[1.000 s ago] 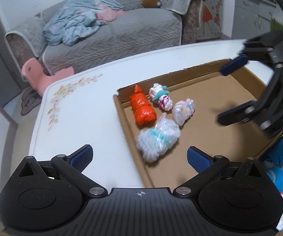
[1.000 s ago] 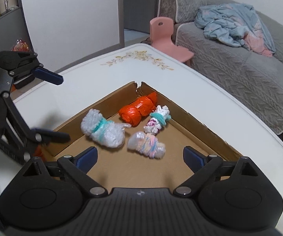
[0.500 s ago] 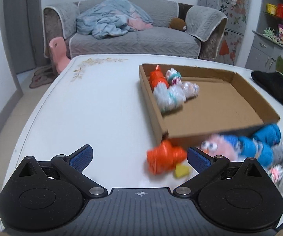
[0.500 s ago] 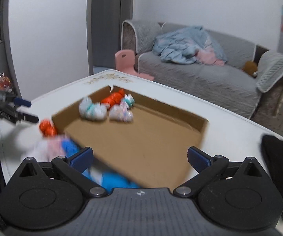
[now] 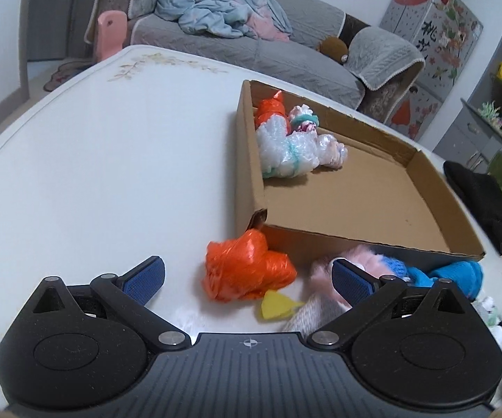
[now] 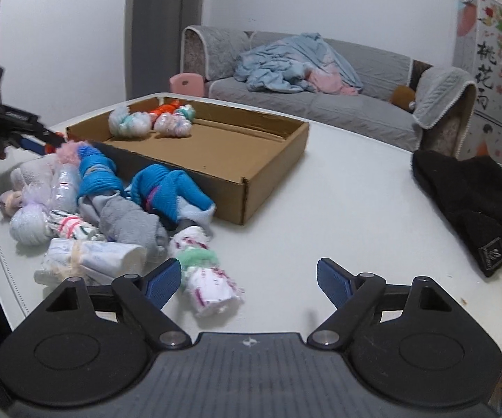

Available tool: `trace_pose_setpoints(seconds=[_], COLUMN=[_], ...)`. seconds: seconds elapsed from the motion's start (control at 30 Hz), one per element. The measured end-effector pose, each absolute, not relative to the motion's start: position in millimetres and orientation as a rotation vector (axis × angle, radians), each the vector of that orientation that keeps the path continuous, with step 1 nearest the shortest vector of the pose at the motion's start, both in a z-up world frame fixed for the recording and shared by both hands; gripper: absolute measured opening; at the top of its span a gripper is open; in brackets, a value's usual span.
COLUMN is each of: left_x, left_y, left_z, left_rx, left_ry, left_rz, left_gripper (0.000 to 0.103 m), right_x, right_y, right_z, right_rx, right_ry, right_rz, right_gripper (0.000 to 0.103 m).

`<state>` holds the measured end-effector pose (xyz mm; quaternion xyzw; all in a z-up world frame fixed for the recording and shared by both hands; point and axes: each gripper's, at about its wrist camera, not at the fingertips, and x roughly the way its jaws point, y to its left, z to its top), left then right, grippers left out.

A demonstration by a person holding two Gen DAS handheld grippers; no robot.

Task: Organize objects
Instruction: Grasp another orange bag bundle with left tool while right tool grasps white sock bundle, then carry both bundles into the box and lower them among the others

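Left gripper [image 5: 247, 275] low at 6 o'clock over the white table [image 5: 111, 160], jaws wide apart, nothing pressed between the blue pads; orange plastic bundle [image 5: 247, 270] lies between them on the tabletop, touching the near corner of the cardboard tray [image 5: 247, 160], a yellow scrap [image 5: 277, 308] just beside it. Pink fluffy bundle [image 5: 324, 268] and blue knit bundles [image 5: 460, 273] sit at 4 o'clock against the tray's near wall. Inside the tray, far-left corner at 12 o'clock: orange bundle [image 5: 268, 111], clear bubble-wrap bundle [image 5: 285, 153] and two pale bundles, packed together.

White table [image 6: 338, 209] with cardboard tray [image 6: 271, 153], rolled bundles [image 6: 104, 205], black hat [image 6: 466, 202]
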<state>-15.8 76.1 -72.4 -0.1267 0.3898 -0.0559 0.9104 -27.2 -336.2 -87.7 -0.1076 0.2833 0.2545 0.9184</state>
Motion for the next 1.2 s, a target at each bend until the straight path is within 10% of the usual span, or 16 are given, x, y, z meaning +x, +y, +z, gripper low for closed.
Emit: trace_pose_setpoints(seconds=[0.23, 0.47, 0.77, 1.2], left_x=[-8, -20, -29, -62], left_y=[66, 54, 66, 94], left_z=[-77, -75, -74, -28], left_rx=[-0.210, -0.096, -0.120, -0.025], left_ry=[0.814, 0.800, 0.785, 0.705], left_rz=[-0.085, -0.077, -0.067, -0.037], left_gripper=[0.100, 0.060, 0.056, 0.054], right_x=[-32, -30, -35, -27], right_y=[-327, -325, -328, -360], right_z=[-104, -107, -105, -67], right_rx=[-0.236, -0.240, -0.202, -0.097], right_ry=[0.600, 0.632, 0.637, 0.581], right_rz=[0.569, 0.599, 0.619, 0.537], right_gripper=[0.076, 0.058, 0.028, 0.026])
